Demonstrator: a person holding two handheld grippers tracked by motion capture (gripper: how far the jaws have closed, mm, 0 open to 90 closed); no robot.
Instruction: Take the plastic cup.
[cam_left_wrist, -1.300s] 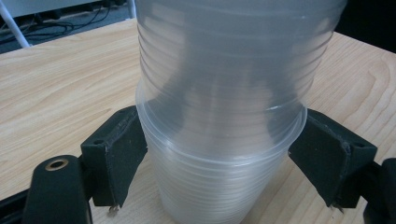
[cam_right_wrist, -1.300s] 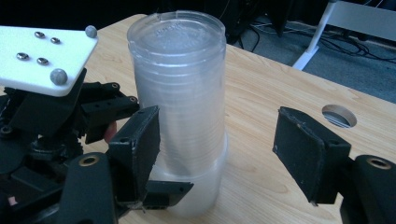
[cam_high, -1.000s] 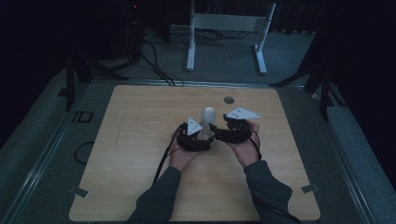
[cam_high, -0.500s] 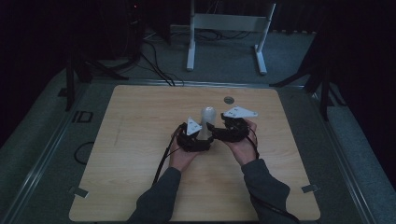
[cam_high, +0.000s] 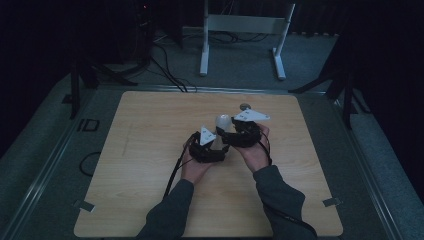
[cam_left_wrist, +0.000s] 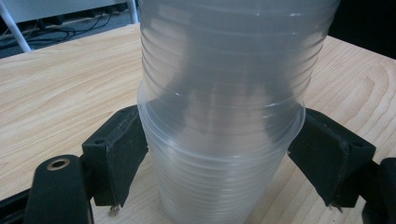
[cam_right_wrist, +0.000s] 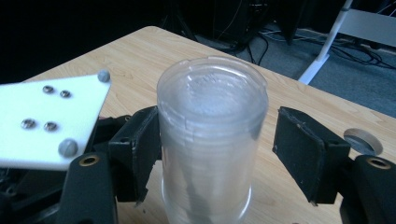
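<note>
A stack of clear ribbed plastic cups (cam_left_wrist: 219, 107) stood upside down near the middle of the wooden bench (cam_high: 145, 150), a little toward its far edge, its flat base uppermost. In the left gripper view the left claw (cam_left_wrist: 219, 163) clasped the stack low down, both black pads touching the wall just under a protruding rim. In the right gripper view the right claw (cam_right_wrist: 219, 154) bracketed the upper part of the stack: one pad lay against the plastic, the other stood apart from it with bench showing in the gap, and its jaws had just been closing with the cups between them, not yet gripping. The high view showed both hands brought close together around the stack (cam_high: 222, 122), each gripper bearing a pale three-cornered plate, dark sleeves coming in from the near edge. A small round hole (cam_right_wrist: 363, 141) was set in the pale, grained bench top near its far edge. Beyond lay grey carpet, loose black cables (cam_high: 170, 65) and a white metal stand (cam_high: 245, 30); the room behind was dark.
</note>
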